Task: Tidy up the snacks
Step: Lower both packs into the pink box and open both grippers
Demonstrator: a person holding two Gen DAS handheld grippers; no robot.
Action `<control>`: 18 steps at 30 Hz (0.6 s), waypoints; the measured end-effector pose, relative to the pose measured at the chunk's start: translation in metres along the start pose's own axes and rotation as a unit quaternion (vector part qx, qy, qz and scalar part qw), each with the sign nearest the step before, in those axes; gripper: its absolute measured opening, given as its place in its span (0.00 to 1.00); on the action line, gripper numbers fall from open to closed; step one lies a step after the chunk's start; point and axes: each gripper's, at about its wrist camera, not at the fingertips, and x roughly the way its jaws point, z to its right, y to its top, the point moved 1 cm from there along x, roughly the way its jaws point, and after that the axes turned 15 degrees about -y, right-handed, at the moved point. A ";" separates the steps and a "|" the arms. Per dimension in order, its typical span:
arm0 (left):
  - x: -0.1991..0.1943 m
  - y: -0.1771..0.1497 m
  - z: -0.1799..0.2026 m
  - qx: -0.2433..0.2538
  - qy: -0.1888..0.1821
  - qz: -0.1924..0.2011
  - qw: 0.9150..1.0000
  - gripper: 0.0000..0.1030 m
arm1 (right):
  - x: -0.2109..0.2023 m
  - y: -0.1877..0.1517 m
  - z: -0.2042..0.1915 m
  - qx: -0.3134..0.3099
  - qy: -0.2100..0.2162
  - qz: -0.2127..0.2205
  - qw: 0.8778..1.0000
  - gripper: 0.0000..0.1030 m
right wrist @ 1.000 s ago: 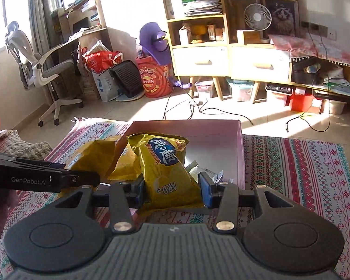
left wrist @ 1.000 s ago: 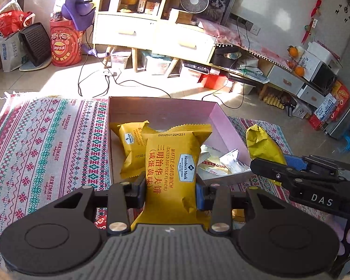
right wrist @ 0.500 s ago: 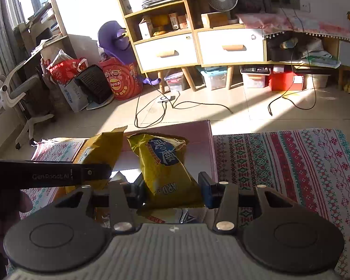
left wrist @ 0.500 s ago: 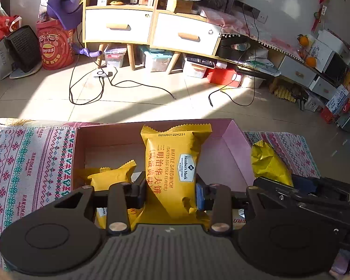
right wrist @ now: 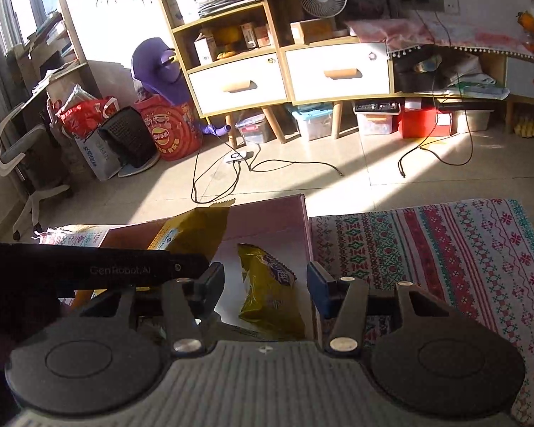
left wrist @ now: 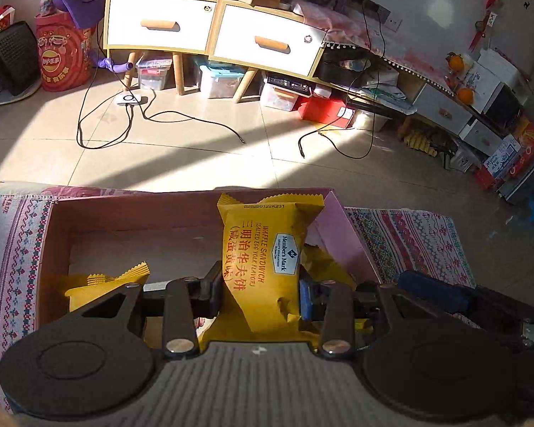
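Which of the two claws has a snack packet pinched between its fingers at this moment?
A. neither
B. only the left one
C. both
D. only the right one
B. The left gripper pinches the yellow waffle sandwich packet over the pink box, while the right gripper has just been opening, and its pads stand clear of the yellow chip bag lying in the box between them.

The waffle sandwich packet (left wrist: 263, 259) in my left hand-held gripper (left wrist: 260, 293) is yellow with red lettering and a blue-and-white label. The box (left wrist: 341, 227) is pink outside and brown inside. The cloth (right wrist: 445, 249) under it is striped red, green and white in a woven pattern. A darker yellow snack bag (right wrist: 267, 295) carries a blue patch.
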 end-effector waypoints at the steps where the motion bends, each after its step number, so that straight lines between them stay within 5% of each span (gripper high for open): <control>1: 0.001 0.001 0.001 -0.003 -0.005 0.001 1.000 0.46 | -0.001 0.001 0.001 0.001 -0.001 0.000 1.000 0.48; 6: -0.002 0.002 0.003 -0.010 -0.008 0.013 1.000 0.62 | -0.004 0.004 0.007 0.005 -0.004 0.002 1.000 0.55; 18: -0.028 -0.010 0.011 0.012 0.009 0.018 1.000 0.76 | -0.023 -0.002 0.016 0.001 -0.013 -0.001 1.000 0.66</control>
